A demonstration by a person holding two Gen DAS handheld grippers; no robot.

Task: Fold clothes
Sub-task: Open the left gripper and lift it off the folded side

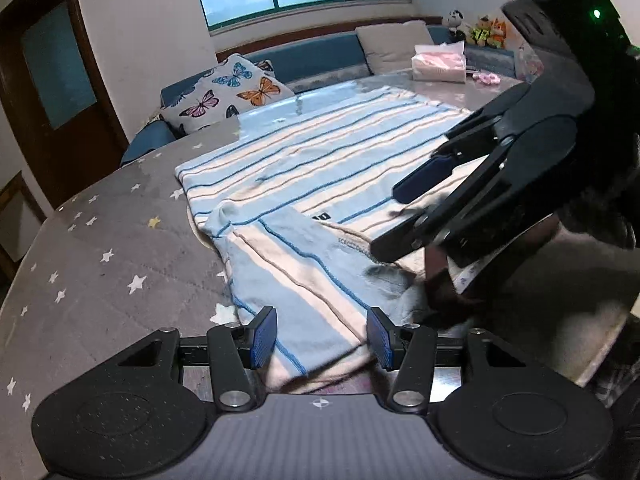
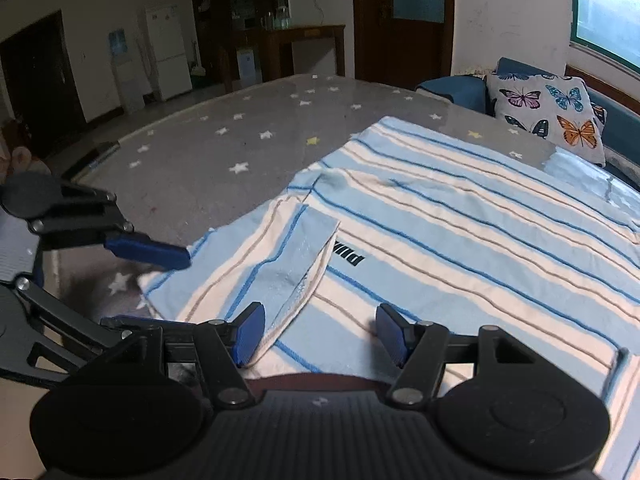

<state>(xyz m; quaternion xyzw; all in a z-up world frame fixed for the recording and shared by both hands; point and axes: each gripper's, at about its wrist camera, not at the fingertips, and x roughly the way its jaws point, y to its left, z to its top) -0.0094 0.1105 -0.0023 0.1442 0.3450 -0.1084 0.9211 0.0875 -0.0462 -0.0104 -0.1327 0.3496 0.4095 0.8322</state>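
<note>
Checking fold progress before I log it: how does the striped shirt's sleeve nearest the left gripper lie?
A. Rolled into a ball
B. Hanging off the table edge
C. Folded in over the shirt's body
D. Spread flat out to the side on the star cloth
C: the sleeve lies doubled over the striped shirt, its cuff edge beside the black logo.

One striped shirt [image 2: 460, 220], two cushions [image 1: 228, 92].

Left of the shirt [image 2: 460, 216] the starred cloth [image 2: 240, 140] lies open — the far corner holds a tissue pack [image 1: 439, 63] and toys [image 1: 486, 30].
</note>
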